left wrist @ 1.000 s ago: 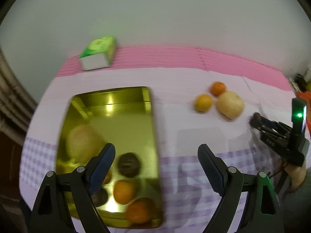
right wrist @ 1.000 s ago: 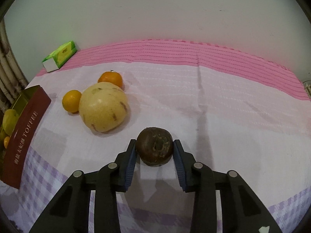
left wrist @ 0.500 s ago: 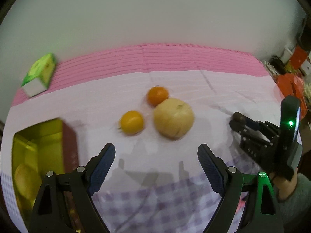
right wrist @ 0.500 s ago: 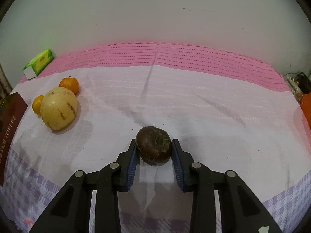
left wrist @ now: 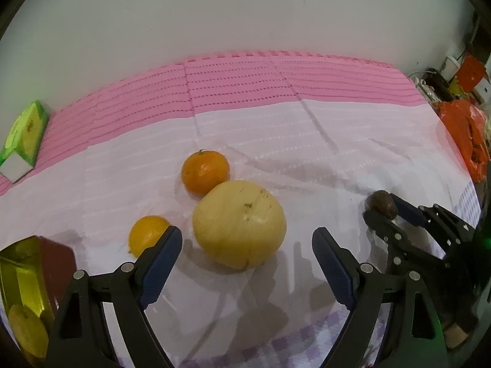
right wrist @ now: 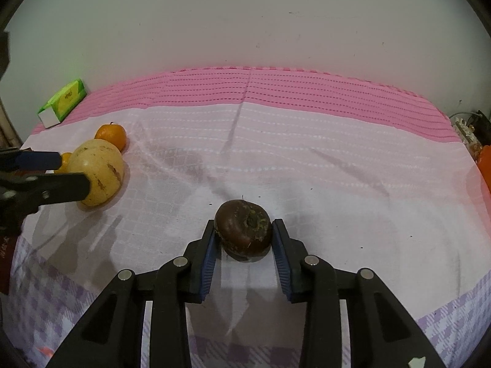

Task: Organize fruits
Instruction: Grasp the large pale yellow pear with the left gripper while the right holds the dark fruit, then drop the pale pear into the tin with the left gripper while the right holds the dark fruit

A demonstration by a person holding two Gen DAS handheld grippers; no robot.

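My left tongs (left wrist: 247, 253), jaws spread wide w/ nothing between them, have swung off the gold-lined tin box (left wrist: 23, 279), now at the frame's lower-left edge, and face the big pale-yellow round fruit (left wrist: 239, 224) on the pink-and-white woven cloth (left wrist: 307, 128). One blue pad sits just beside the small orange citrus (left wrist: 147, 233); the larger orange mandarin (left wrist: 205, 171) touches the yellow fruit's far side. My right tongs (right wrist: 242, 239), barely moved, stay clamped on the dark brown wrinkled round fruit (right wrist: 243, 233), low over the cloth, well apart from the box. A yellow fruit already lies in the box. Meaning, as I read it: the yellow fruit is the left's next pick; the brown one awaits delivery. Green carton (left wrist: 23, 132) sits at the far-left edge.
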